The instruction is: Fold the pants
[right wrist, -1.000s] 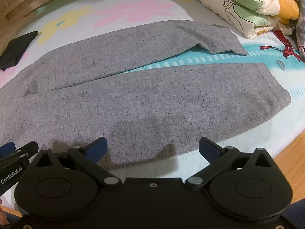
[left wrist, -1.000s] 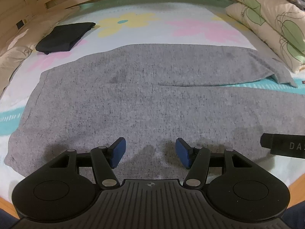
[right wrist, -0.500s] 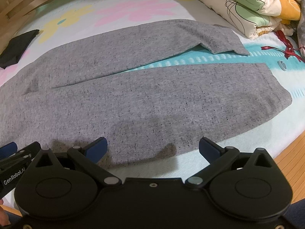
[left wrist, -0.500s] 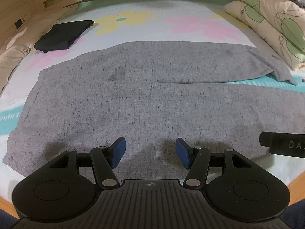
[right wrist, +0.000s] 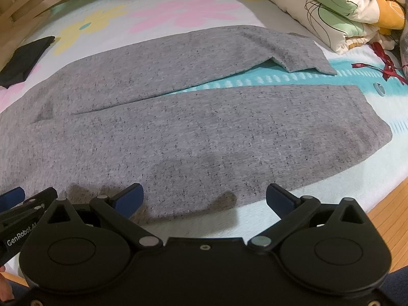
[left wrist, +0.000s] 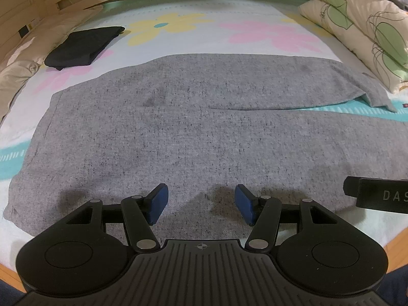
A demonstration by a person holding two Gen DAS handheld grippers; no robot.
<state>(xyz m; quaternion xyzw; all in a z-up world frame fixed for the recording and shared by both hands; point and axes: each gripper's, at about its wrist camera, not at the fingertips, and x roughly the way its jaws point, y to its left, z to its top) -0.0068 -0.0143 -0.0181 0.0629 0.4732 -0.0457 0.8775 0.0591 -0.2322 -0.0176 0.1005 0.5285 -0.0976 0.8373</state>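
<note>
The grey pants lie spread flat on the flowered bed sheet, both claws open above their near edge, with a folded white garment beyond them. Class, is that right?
Not quite: in the left wrist view the folded garment beyond the grey pants is black. The rest stands.

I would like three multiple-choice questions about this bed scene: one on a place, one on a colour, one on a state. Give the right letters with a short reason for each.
1. Where does the dark folded cloth lie?
A. on the pants
B. on the sheet beyond the pants, to the left
C. on the quilt

2. What colour are the pants?
A. grey
B. blue
C. brown

3. How are the left gripper's jaws?
A. shut on the pants
B. shut, empty
C. open, empty

Answers:
1 B: the dark folded cloth rests apart from the pants.
2 A: flecked grey fabric.
3 C: the left gripper shows a gap above the fabric.
</note>
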